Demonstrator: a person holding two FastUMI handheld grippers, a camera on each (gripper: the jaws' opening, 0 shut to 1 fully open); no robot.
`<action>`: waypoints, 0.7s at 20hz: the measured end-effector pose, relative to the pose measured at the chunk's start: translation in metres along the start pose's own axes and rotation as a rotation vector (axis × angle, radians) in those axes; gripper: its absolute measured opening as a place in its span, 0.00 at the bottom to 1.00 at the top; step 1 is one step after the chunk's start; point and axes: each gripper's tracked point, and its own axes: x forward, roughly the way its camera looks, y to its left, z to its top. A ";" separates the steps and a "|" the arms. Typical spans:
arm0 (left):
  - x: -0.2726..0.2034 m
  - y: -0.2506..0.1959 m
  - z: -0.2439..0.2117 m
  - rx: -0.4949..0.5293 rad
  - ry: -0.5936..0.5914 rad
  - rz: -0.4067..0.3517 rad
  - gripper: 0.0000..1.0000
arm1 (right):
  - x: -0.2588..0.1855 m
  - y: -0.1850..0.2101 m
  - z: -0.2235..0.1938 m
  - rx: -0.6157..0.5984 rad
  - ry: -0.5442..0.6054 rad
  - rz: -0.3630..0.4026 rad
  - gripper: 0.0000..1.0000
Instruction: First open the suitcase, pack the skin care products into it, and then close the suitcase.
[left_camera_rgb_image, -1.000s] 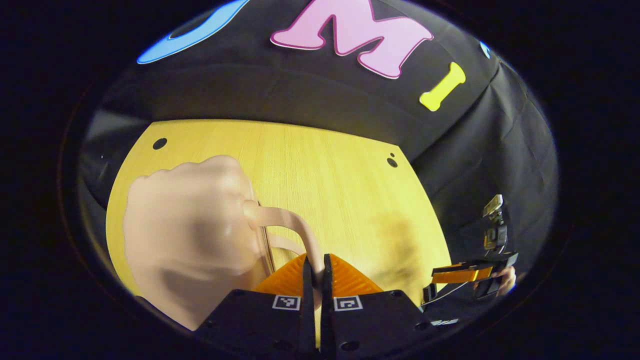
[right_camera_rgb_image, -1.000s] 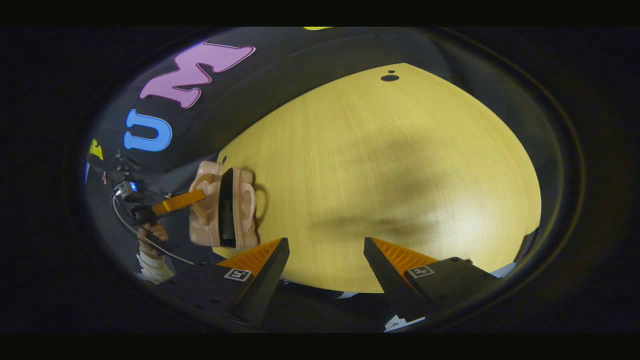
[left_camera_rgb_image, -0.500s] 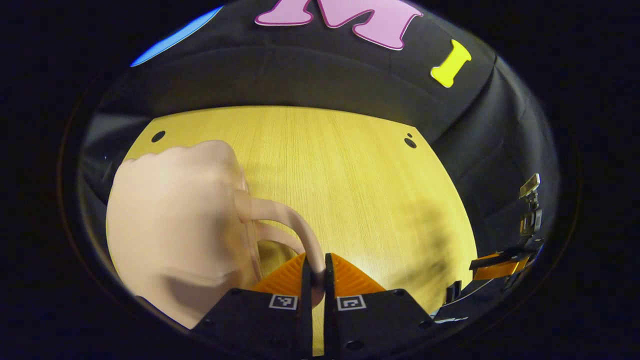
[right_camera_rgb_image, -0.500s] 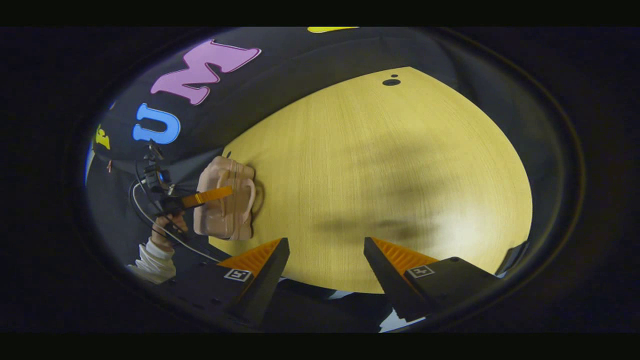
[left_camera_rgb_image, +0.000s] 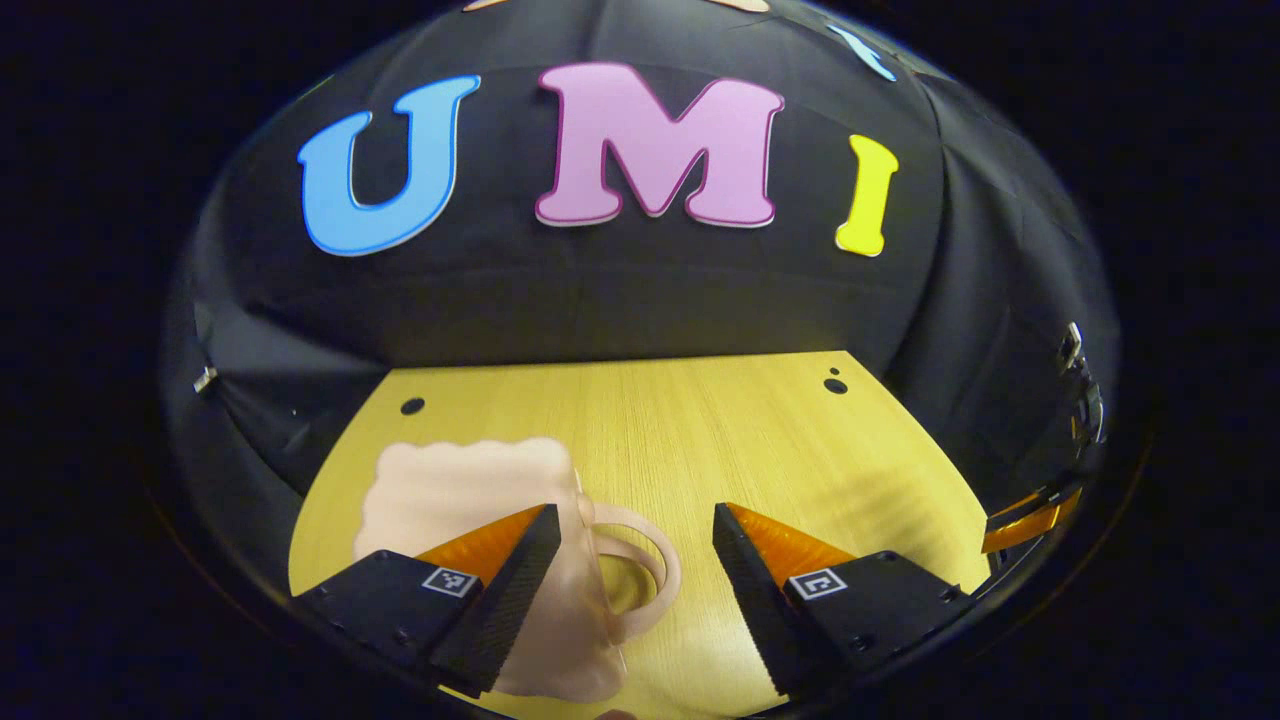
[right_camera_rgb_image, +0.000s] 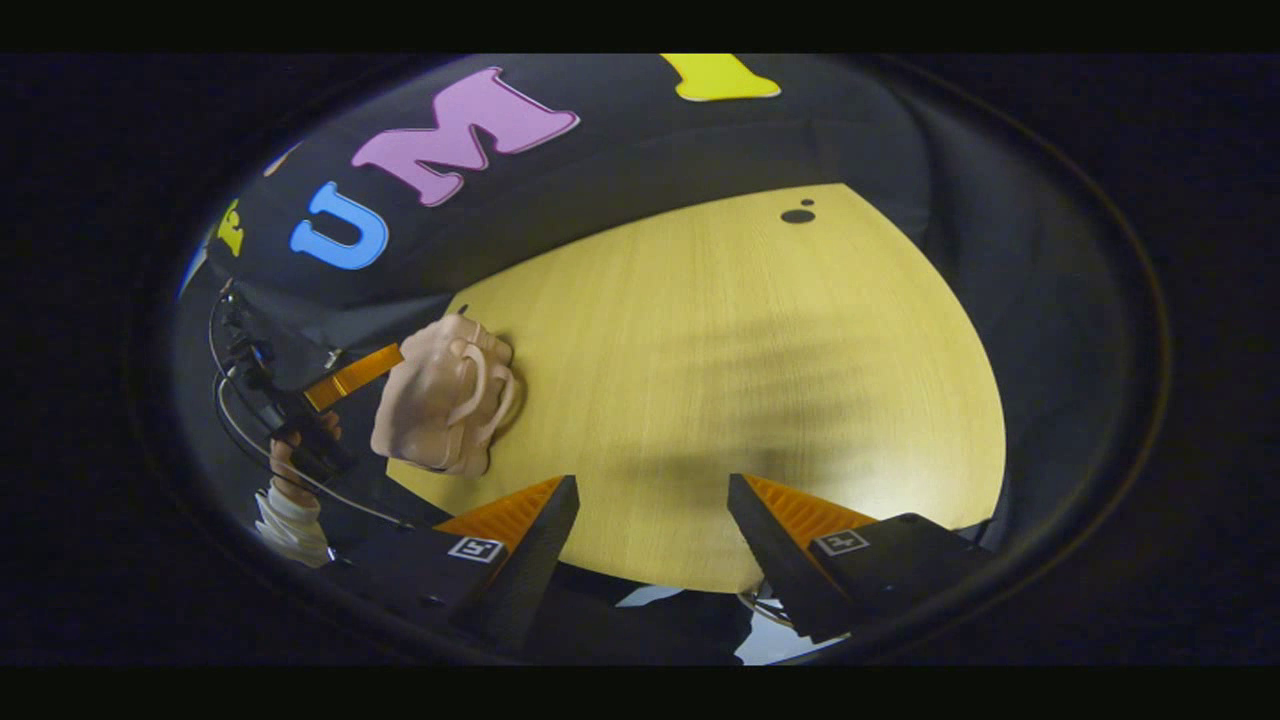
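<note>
Yellow wood-grain table (left_camera_rgb_image: 700, 430) with small dark holes (left_camera_rgb_image: 835, 385) near its far corners, black cloth wall (left_camera_rgb_image: 620, 290) draped behind and to the sides, soft shadows across the tabletop, bright glare patch.

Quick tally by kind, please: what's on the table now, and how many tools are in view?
Suitcase: 1, pale pink, shut, on the table
Tools: 2, left tool open, right tool open
Table: 1, yellow wood
Hand with sleeve: 1
Total: 5
</note>
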 end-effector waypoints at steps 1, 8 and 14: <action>-0.016 -0.004 0.009 0.018 -0.036 -0.006 0.96 | -0.011 0.007 0.009 -0.038 -0.049 -0.011 0.96; -0.138 -0.004 0.052 0.036 -0.235 -0.023 0.98 | -0.104 0.072 0.074 -0.215 -0.496 -0.158 0.98; -0.227 0.006 0.087 -0.078 -0.441 0.004 0.98 | -0.230 0.143 0.109 -0.315 -0.950 -0.281 0.98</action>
